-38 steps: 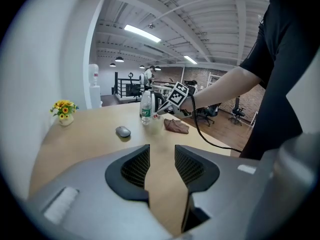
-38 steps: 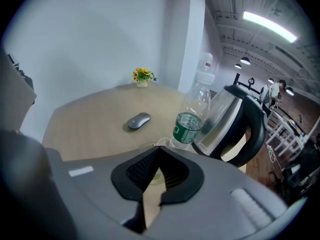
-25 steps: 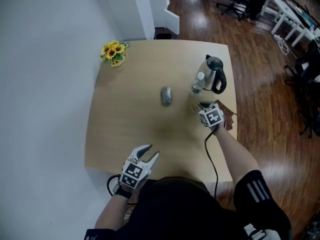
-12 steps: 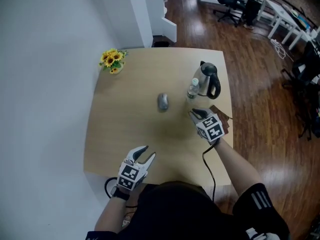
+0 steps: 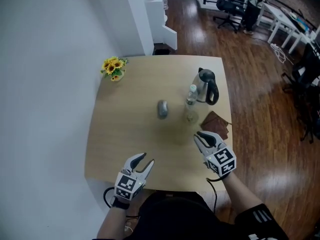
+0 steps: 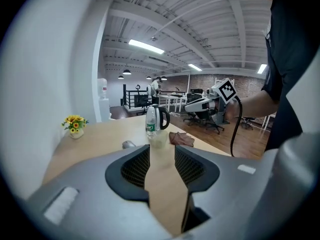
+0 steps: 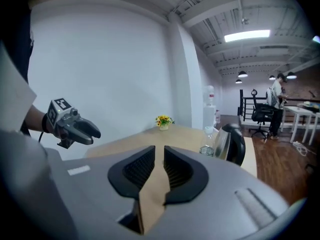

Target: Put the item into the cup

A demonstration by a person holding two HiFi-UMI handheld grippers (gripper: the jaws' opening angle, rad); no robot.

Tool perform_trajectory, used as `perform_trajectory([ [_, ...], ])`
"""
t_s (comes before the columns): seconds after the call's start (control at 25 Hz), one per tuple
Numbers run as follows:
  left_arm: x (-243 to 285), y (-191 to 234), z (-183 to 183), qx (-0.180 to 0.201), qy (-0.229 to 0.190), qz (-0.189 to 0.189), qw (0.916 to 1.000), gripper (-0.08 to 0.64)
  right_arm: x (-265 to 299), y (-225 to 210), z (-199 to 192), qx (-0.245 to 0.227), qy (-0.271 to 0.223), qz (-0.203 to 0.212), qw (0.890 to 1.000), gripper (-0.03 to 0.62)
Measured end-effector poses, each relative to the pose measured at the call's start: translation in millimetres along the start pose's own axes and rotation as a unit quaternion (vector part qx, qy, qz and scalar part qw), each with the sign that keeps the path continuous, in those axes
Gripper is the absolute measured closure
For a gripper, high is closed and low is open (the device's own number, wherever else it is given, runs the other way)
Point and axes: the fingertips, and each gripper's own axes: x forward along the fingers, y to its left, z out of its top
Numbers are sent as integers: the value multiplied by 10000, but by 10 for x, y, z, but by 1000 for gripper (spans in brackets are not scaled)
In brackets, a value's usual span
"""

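Grip across the narrow flanks suits the small grey oval item (image 5: 163, 109), probably hard and slippery; my left claw (image 5: 146, 160) and right claw (image 5: 201, 136) gape empty.

The left gripper (image 5: 145, 159) is held low, close to the person's body, its jaws pointing forward and angled a little toward the right gripper (image 5: 199, 136). The left jaws stand well apart with nothing between them. The right gripper is held further forward than the left and well apart from it, on a bare forearm (image 5: 234, 189), with its marker cube (image 5: 221, 162) facing up. Its jaws are parted by a narrower gap and are also empty.
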Motion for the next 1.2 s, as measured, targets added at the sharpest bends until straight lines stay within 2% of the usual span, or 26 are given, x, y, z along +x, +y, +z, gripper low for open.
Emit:
perform_trajectory([
  [0.2, -97, -191, -4, 111, -42, -252, 9996, 410, -389, 412, -60, 217, -176, -82, 9996, 526],
  [0.36, -249, -343, -58, 235, -165, -508, 9983, 409, -603, 964, -117, 308, -282, -3, 9991, 526],
  [0.52, -616, -573, -118, 386, -373, -752, 9957, 410, -836, 1544, -188, 589, -366, -69, 9976, 526],
  [0.88, -1740, -1222, -907, 572, -370, -1258, 9897, 409, -1477, 2870, -404, 747, -552, -430, 9947, 526],
  [1.2, -2298, -1567, -1279, 548, -342, -1553, 9858, 409, -1822, 3550, -565, 833, -492, -659, 9931, 528],
])
